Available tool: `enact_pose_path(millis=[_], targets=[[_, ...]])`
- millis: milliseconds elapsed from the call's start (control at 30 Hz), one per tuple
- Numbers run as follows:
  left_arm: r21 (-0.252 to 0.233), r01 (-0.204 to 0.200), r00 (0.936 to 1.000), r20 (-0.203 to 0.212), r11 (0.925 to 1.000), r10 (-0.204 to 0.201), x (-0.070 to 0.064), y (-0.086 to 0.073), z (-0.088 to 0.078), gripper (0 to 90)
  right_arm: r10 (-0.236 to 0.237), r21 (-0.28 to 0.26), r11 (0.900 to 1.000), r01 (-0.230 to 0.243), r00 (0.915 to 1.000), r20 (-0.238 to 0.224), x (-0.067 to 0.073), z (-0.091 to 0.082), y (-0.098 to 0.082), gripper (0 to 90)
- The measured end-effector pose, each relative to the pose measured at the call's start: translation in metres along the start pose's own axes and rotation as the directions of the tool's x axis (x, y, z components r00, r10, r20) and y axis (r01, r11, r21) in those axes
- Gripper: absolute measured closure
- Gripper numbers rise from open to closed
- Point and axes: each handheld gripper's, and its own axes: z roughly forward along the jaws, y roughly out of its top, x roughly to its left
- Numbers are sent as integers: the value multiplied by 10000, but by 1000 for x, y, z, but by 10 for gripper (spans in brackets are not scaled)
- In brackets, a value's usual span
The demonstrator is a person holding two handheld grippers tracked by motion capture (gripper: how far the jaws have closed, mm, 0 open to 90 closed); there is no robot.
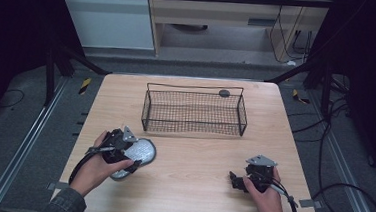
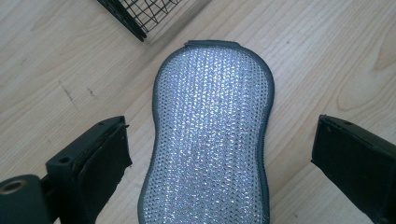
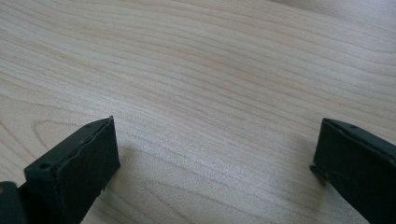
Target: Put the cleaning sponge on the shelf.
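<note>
Where the silver scrub pad point(image 2: 210, 135) lies flat on the table point(image 1: 202, 162) near the wire basket point(image 1: 194, 111), the left gripper point(image 2: 219, 154) straddles it, jaws wide, pad's long axis running straight ahead between them; right gripper point(image 3: 215, 154) gapes idle, well apart.

The pale, wood-grained, square surface point(image 1: 197, 157) carries a black wire-mesh basket point(image 1: 194, 111) with low rectangular walls, which stands toward the far middle. A small dark round disc point(image 1: 224, 93) lies on the wood just behind the basket's far right corner. Near the left front, well apart from the basket, a silvery, sparkling scrubbing sponge point(image 2: 212, 135) with a grey stitched edge and a pinched waist lies flat on the wood.
</note>
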Motion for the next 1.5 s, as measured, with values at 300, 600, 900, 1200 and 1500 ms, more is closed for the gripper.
enact_pose_path(millis=[300, 600, 900, 1200, 1500], targets=[[447, 13, 9999, 127, 9990, -19, 11, -3, 4, 41, -38, -5, 10000, 38, 10000, -38, 0, 0, 0, 3], [872, 165, 9984, 533, 9961, -212, 15, -4, 13, 48, -12, 8, 10000, 12, 10000, -59, 0, 0, 1, 3], [1397, 145, 9972, 710, 9901, -247, 15, -4, 20, 41, -28, 22, 10000, 28, 10000, -82, -1, 1, 1, 3], [1666, -33, 9965, 830, 9860, -106, 14, -2, 28, 38, -13, 22, 10000, 14, 10000, -86, 0, 1, 1, 3], [1784, 138, 9939, 1050, 9839, -330, 22, -4, 40, 38, -54, 17, 10000, 54, 9999, -103, -1, 1, 1, 4]])
